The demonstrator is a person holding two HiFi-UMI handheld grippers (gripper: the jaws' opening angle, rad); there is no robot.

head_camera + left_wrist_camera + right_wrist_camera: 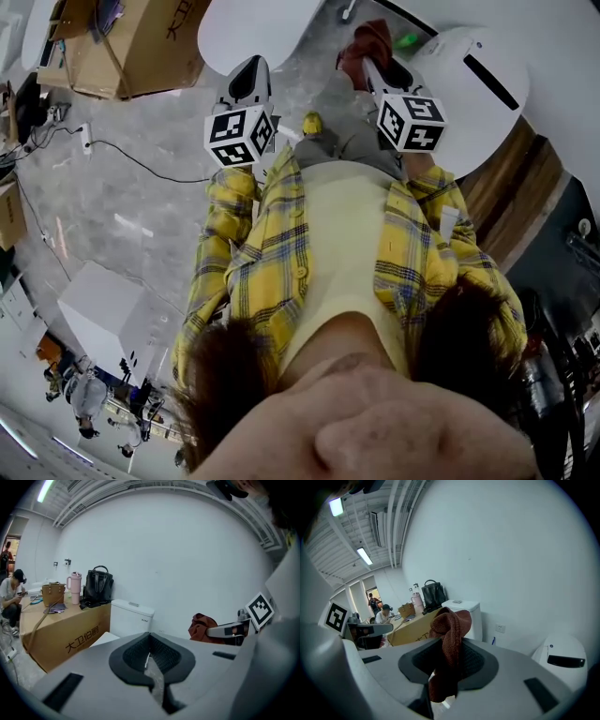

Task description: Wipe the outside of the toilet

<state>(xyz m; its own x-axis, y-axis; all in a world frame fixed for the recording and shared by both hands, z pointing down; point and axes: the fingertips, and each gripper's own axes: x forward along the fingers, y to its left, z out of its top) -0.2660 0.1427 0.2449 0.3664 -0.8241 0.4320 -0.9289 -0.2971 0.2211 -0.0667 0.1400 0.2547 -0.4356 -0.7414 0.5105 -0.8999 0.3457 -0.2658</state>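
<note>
— Where is the toilet (131,617) right now?

— Against the white wall (178,550), with its tank just beside the end of the cardboard box (65,632). Both grippers are held up in front of it and well apart from it. Nothing touches it.

— What about the right gripper (448,641)?

— Its jaws are clamped on a red-brown cloth (451,623). The cloth bunches up above the pads and hangs down between them. In the head view the cloth (366,42) sticks out past the right gripper (380,70), above the grey floor (141,206).

— And the left gripper (150,641)?

— Its jaws are pressed together with nothing between the pads. The head view shows the left gripper (247,80) beside the right one. Both point away from the yellow checked shirt (281,253) of the person who holds them.

— What sits on the box?

— A black handbag (98,585) is at the end nearest the toilet, and a pink tumbler (74,588) stands upright just beside it. Both are along the box's wall-side edge.

— Is there anything on the toilet's other side?

— A rounded white bin (562,657) with a dark slot, near the wall at the right of the right gripper view. It stands apart from the toilet (464,613).
</note>
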